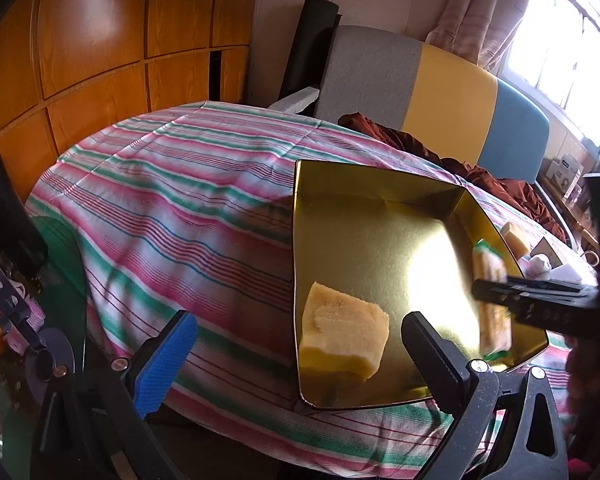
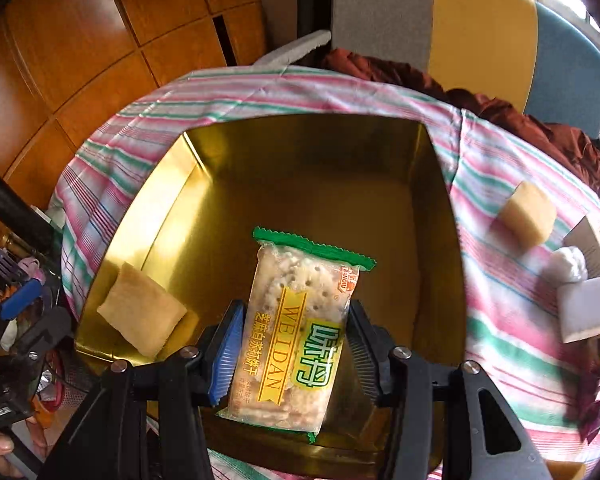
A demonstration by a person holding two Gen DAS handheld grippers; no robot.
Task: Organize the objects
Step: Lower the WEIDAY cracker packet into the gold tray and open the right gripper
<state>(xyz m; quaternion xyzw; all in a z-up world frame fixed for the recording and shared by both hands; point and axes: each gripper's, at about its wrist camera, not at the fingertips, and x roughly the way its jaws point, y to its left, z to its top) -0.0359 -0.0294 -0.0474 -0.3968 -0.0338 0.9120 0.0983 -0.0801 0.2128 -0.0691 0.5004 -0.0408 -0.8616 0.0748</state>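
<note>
A counter [image 2: 496, 184] draped in a pink, green and white striped cloth [image 1: 172, 184] carries a shallow gold tray [image 2: 320, 136] near its front edge. On the cloth beside the tray's right wall lie a yellow sponge block [image 2: 528, 214], a crumpled white wad [image 2: 568, 264] and a white foam block [image 2: 590, 306]. A dark red fabric [image 2: 532, 120] is heaped along the far edge.

Sponge [image 1: 342, 334] in tin [image 1: 300, 264]
</note>
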